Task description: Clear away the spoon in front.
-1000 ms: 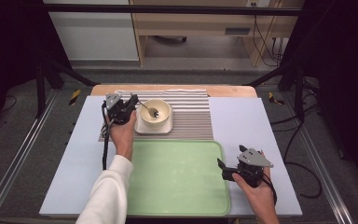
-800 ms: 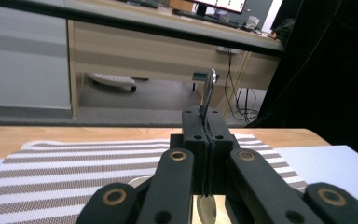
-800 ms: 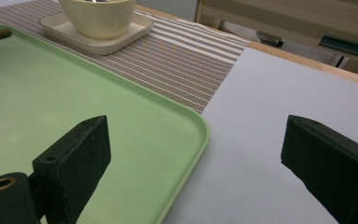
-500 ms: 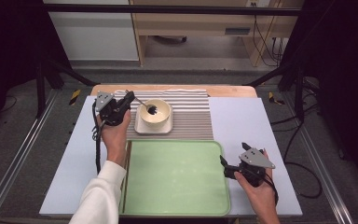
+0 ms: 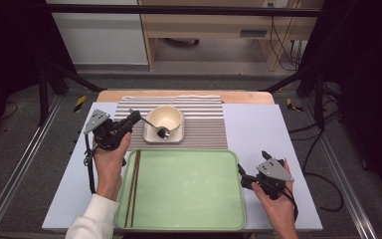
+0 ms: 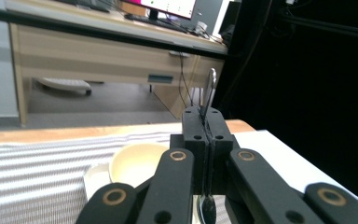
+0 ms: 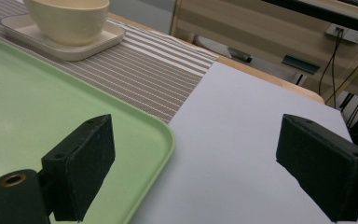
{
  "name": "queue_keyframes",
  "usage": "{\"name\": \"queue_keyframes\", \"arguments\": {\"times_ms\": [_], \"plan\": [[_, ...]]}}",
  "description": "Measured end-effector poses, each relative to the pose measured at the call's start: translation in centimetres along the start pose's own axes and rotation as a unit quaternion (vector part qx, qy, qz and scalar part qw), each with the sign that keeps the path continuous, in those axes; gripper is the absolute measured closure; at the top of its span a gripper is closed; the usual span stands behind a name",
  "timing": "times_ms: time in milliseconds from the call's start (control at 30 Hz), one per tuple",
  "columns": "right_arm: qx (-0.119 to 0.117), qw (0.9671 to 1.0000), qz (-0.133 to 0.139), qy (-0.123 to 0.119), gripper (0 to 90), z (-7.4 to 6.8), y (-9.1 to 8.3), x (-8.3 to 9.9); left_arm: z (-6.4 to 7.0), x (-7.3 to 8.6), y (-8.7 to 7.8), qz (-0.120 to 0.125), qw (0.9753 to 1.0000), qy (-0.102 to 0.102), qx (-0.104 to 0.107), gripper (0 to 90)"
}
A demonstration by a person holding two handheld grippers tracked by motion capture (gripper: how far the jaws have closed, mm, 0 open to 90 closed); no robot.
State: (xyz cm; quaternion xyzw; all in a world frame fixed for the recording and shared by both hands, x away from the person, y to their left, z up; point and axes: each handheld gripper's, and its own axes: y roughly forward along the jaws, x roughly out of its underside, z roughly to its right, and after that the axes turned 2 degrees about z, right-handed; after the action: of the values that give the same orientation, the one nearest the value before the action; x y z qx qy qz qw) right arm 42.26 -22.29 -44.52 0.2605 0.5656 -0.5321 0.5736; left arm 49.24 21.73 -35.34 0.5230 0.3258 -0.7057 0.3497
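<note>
left gripper clamped on spoon handle | spoon: light, stiff, slick metal; grip mid-handle | bowl at 3 o'clock | right gripper jaws apart, empty

A green tray held dark chopsticks at its left edge, below a striped placemat.

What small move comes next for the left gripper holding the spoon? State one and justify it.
Probably carry the spoon down onto the green tray beside the chopsticks. The left gripper is shut on its handle, its head hangs over the square plate by the bowl, and the chopsticks already lie on the tray.
</note>
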Motion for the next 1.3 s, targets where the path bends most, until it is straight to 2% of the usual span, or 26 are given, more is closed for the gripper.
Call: {"name": "queue_keyframes", "arguments": {"times_ms": [267, 567, 700, 800, 967, 1300], "plan": [[0.011, 0.9999, 0.001, -0.004, 12.2, 0.2, 0.0, 0.2, 1.5, 0.0, -1.8, -0.028, 0.9991, 0.012, 0.030, 89.4], [0.022, 0.9996, 0.013, -0.008, 12.6, 0.6, -0.1, 0.2, 3.1, 1.5, -3.0, -0.054, 0.9972, 0.023, 0.046, 89.4], [0.019, 0.9996, 0.020, 0.006, 12.6, 0.9, -0.3, 0.2, 3.1, 2.4, -4.0, -0.067, 0.9967, 0.017, 0.042, 89.4], [0.017, 0.9996, 0.021, 0.005, 12.6, 0.9, -0.3, 0.1, 3.0, 2.9, -4.6, -0.077, 0.9960, 0.016, 0.042, 89.4], [0.019, 0.9997, 0.016, 0.000, 12.4, 0.9, -0.3, 0.1, 2.9, 3.3, -5.4, -0.080, 0.9958, 0.014, 0.043, 89.4], [0.028, 0.9995, 0.012, 0.009, 12.3, 1.4, -0.3, 0.4, 2.1, 4.7, -6.3, -0.091, 0.9948, 0.003, 0.045, 89.4]]}}
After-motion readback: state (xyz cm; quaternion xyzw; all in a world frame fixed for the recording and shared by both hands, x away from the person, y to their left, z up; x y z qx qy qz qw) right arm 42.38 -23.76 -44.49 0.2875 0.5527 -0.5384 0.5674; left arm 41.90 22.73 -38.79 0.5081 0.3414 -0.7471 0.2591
